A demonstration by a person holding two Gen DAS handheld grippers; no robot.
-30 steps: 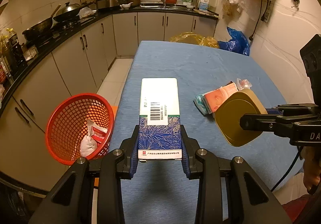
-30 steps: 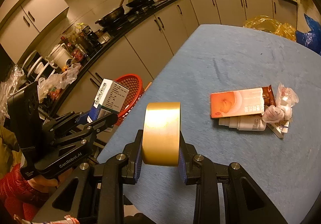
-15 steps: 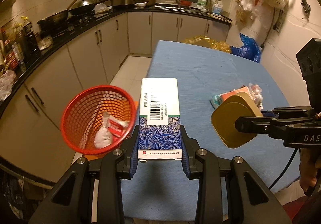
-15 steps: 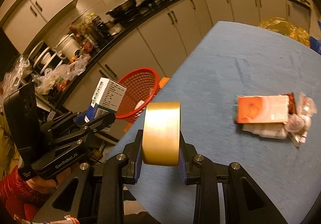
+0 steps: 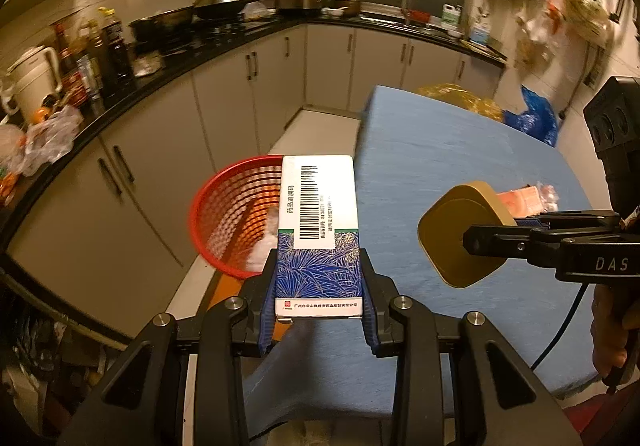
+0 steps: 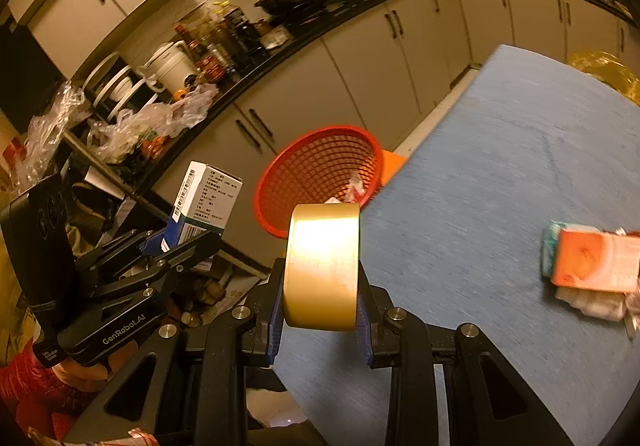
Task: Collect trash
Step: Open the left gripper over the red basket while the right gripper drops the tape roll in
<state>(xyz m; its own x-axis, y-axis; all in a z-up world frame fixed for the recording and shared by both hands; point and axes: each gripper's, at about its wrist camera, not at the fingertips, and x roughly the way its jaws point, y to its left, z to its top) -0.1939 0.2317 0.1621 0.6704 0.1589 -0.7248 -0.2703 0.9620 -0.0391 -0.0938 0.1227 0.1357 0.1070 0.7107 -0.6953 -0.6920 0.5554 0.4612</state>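
My left gripper [image 5: 319,298] is shut on a white and blue medicine box [image 5: 318,230] with a barcode, held at the blue table's near left corner. Just beyond the box stands a red mesh basket [image 5: 224,214] on the floor, with white crumpled trash inside. My right gripper [image 6: 320,306] is shut on a gold tin [image 6: 322,266], over the table's left edge, with the red basket [image 6: 316,166] behind it. In the left wrist view the gold tin [image 5: 460,234] shows at the right. In the right wrist view the medicine box [image 6: 204,202] shows at the left.
More trash lies on the blue table [image 6: 500,166]: an orange packet [image 6: 596,262] on a pile of wrappers and a tube. A yellow bag [image 5: 456,98] and a blue bag [image 5: 532,118] sit at the far end. Kitchen cabinets [image 5: 240,94] line the left side.
Both grippers have swung left with their loads. The red basket now sits right behind the box and the tin, and the pile of trash has slid to the right edge.
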